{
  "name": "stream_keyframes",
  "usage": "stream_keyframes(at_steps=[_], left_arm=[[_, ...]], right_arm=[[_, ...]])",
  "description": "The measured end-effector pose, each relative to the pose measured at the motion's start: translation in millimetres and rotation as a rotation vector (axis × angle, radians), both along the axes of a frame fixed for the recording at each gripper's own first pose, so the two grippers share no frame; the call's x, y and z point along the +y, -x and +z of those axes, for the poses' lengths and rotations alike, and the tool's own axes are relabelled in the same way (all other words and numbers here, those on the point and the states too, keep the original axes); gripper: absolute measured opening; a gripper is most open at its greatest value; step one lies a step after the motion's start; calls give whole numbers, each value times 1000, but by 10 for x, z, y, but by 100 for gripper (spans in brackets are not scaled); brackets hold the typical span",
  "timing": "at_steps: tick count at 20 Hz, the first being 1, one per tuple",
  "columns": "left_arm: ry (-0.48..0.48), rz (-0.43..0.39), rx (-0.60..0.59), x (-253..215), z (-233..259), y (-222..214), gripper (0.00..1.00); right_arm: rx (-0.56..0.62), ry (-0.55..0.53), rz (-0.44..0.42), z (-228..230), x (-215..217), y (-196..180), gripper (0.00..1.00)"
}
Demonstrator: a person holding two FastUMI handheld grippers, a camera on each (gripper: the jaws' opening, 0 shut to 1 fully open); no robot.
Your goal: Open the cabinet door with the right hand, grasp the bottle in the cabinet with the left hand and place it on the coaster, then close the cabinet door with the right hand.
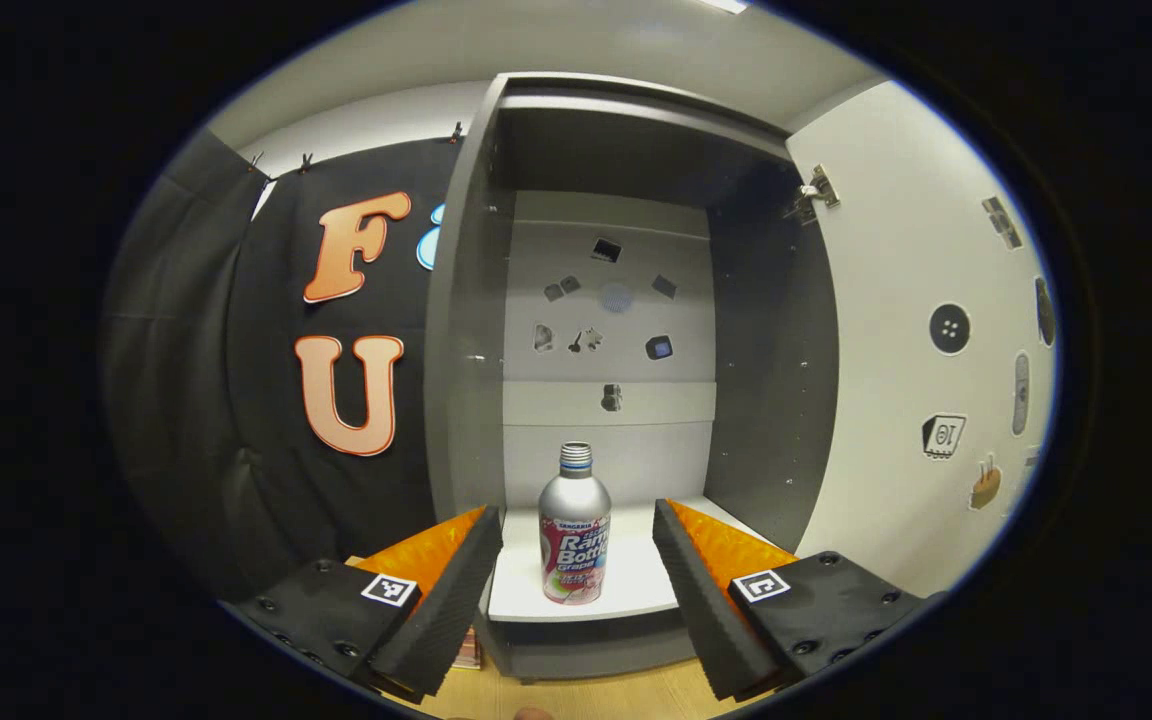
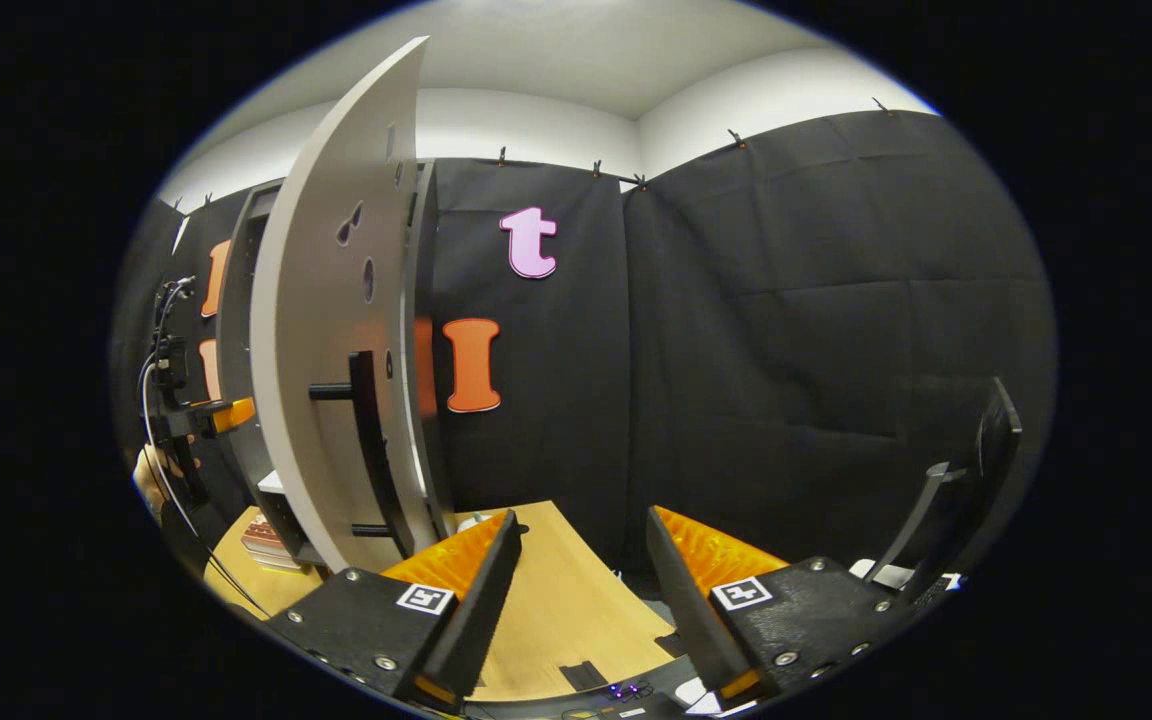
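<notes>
Cabinet (image 1: 636, 400) open, door (image 1: 916, 350) swung wide right; bottle (image 1: 574, 530) upright on bottom shelf (image 1: 636, 585), between left gripper (image 1: 576, 570) fingers spread, apparently untouched; right gripper (image 2: 581, 590) fingers apart, empty, beside door handle (image 2: 368, 450)

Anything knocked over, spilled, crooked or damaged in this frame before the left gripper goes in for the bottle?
Nothing stands out. The bottle stands upright on the cabinet shelf, with no spill visible around it. The cabinet door is swung open on its hinge. The left gripper and right gripper are both open and empty.
</notes>
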State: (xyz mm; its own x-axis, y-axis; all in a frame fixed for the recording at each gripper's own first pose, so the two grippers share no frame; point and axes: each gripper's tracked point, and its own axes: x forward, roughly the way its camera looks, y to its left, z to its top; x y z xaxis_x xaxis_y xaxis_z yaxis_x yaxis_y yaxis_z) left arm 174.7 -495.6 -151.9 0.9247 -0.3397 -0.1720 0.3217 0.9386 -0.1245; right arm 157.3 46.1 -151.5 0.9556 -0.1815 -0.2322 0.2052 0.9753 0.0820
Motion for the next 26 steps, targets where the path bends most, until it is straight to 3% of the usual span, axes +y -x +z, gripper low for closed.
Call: stream_keyframes(at_steps=[2, 4, 15, 18, 20, 26], left_arm=[[-15, 5, 8, -101, -122, -185, 99], [-31, 17, 17, -185, -242, -348, 99], [-94, 48, 86, -381, -820, -903, 99], [-99, 48, 108, -376, -919, -923, 99], [-74, 37, 110, -369, -884, -892, 85], [-59, 18, 52, -182, -604, -545, 85]], right_arm=[[9, 2, -14, -24, -43, 11, 87], [17, -4, -33, -43, -67, 15, 93], [71, -27, -113, -184, -206, 31, 93], [79, -28, -118, -212, -212, 26, 93], [83, -28, -119, -212, -208, 25, 93], [68, -29, -91, -181, -140, -15, 93]])
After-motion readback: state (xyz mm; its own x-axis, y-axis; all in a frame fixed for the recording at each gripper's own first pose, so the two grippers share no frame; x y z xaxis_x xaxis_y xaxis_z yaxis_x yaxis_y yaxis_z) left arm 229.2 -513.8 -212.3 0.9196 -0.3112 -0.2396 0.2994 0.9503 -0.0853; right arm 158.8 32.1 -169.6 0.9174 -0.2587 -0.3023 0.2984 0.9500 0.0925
